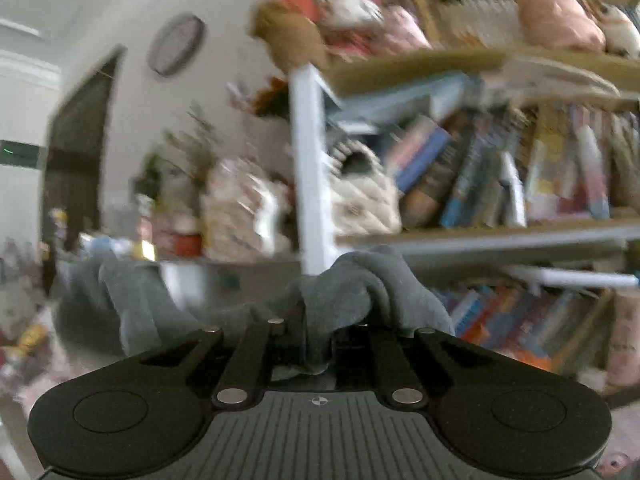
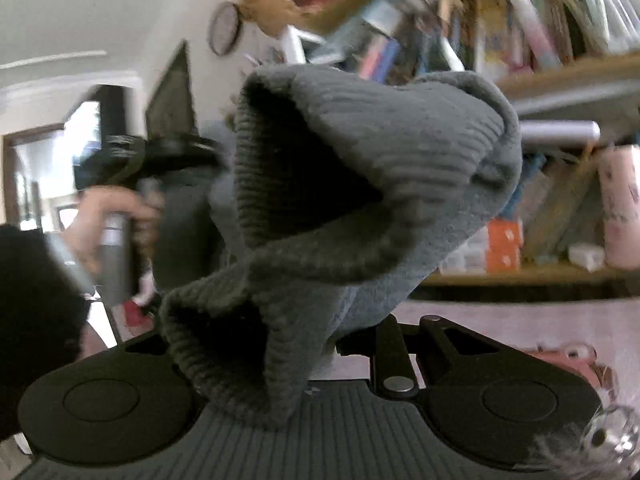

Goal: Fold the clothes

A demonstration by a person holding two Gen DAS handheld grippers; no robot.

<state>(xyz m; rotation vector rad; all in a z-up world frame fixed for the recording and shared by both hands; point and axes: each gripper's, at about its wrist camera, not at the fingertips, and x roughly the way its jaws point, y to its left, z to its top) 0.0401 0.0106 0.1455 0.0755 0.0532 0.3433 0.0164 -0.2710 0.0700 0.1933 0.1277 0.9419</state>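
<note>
Grey ribbed knit garment [image 2: 360,184], bunched, soft

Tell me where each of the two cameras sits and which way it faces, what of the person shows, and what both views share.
Left wrist: sits behind the left gripper, facing forward at the bookshelf; the gripper pinches a fold of grey knit garment. No body part shows.
Right wrist: sits behind the right gripper, tilted up toward the shelves; the garment's ribbed cuff fills the view. At left, the person's hand and dark sleeve hold the other gripper.
Shared: the garment, bookshelf and round wall clock.
</note>
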